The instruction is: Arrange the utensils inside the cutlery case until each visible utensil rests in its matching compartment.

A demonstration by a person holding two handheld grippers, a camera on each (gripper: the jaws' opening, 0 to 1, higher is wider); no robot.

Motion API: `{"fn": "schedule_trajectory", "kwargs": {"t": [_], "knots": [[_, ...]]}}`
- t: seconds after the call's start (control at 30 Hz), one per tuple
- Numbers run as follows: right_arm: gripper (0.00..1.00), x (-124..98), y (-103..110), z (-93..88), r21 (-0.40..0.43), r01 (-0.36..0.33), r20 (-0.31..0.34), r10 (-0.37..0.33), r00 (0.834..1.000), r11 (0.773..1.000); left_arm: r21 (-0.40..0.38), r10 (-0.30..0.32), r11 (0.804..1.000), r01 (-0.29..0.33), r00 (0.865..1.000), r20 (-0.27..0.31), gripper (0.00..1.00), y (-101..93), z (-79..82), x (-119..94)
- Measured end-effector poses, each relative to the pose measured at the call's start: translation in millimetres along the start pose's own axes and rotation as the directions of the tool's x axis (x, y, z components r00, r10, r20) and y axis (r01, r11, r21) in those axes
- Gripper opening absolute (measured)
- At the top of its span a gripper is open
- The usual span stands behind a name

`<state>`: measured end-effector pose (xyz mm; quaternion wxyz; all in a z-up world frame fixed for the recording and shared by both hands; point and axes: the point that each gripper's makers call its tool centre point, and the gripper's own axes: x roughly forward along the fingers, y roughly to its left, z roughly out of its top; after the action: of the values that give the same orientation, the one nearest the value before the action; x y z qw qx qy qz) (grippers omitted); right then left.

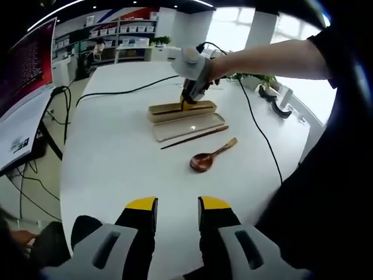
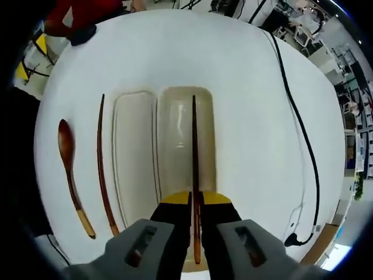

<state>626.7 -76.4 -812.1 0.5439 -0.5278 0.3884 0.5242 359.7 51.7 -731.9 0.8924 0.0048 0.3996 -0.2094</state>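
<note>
You've got your right gripper (image 2: 196,213) clamped on one chopstick (image 2: 194,151), lined up lengthwise over the cutlery case (image 2: 175,146), probably so it drops straight in. The other chopstick (image 2: 101,157) and the wooden spoon (image 2: 69,163) lie on the white table (image 2: 250,116) beside the lid (image 2: 135,151). Your left gripper (image 1: 177,210) hangs back, jaws apart, holding nothing. Office shelving behind, black cable (image 2: 303,140) near the table edge.
</note>
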Motion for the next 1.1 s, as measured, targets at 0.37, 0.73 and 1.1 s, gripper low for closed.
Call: {"fn": "schedule_trajectory", "kwargs": {"t": [0.37, 0.73, 1.1], "knots": [[0.28, -27, -14, 18.9, 0.025, 0.093, 0.108, -0.095, 0.99, 0.995, 0.002, 0.004, 1.0, -0.004, 1.0, 0.007, 0.28, -1.0, -0.7, -1], [0.39, -56, -19, 26.9, 0.077, 0.144, 0.165, -0.155, 0.974, 0.987, 0.013, 0.019, 1.0, -0.02, 0.999, 0.026, 0.28, -1.5, -0.2, -12], [0.48, -92, -7, 33.4, 0.09, 0.178, 0.225, -0.194, 0.955, 0.98, 0.014, 0.043, 0.999, -0.044, 0.998, 0.048, 0.28, -3.5, -8.1, -27]]}}
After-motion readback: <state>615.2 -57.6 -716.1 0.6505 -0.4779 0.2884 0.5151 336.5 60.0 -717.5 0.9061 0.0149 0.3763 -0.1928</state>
